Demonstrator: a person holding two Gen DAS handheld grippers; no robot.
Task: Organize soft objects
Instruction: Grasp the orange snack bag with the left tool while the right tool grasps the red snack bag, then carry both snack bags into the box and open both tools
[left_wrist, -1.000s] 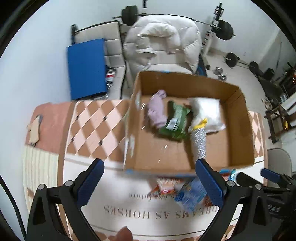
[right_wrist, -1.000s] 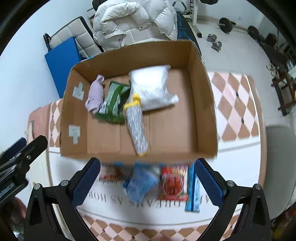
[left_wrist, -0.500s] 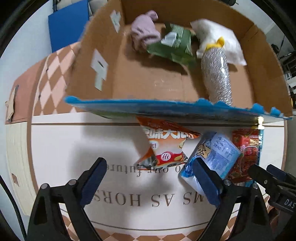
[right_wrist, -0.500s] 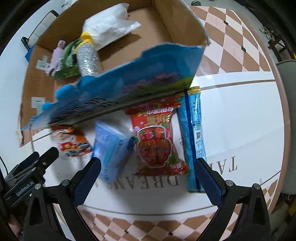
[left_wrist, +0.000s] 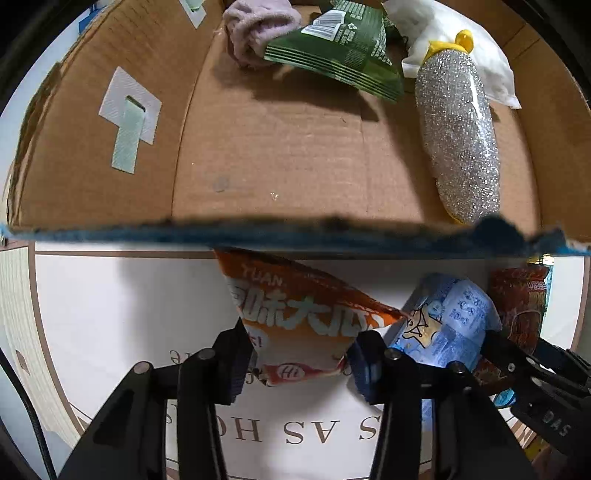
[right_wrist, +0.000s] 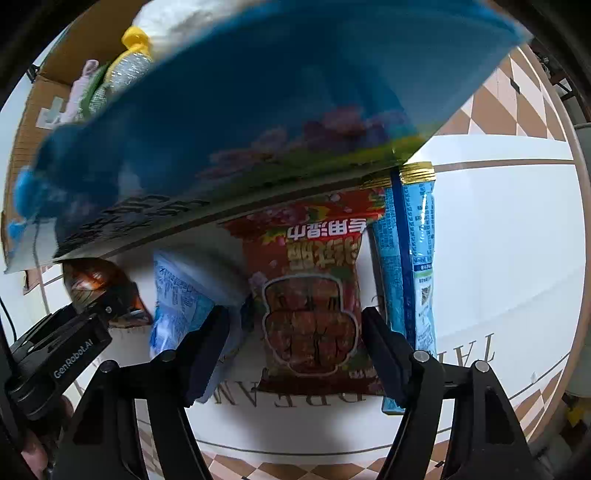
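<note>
An orange snack bag (left_wrist: 295, 314) lies on the white tablecloth in front of the cardboard box (left_wrist: 277, 147). My left gripper (left_wrist: 301, 360) points down at it, its jaws closing, and both pads press the bag's lower end. Beside it lie a light-blue packet (left_wrist: 447, 321) and a red snack bag (right_wrist: 310, 295). My right gripper (right_wrist: 295, 332) straddles the red bag; its jaws are closing, with a gap still showing at the left pad. A long blue packet (right_wrist: 417, 258) lies just right of the red bag.
Inside the box are a lilac cloth (left_wrist: 258, 26), a green bag (left_wrist: 340, 48), a silver glitter pouch (left_wrist: 458, 129) and a white bag (left_wrist: 491, 70). The box's blue front wall (right_wrist: 258, 110) overhangs the bags. The lettered white tablecloth (left_wrist: 110, 314) stretches to the left.
Both grippers have dropped from above the box to the bags in front of it. The left jaws have narrowed onto the orange bag; the right jaws have narrowed around the red bag.
</note>
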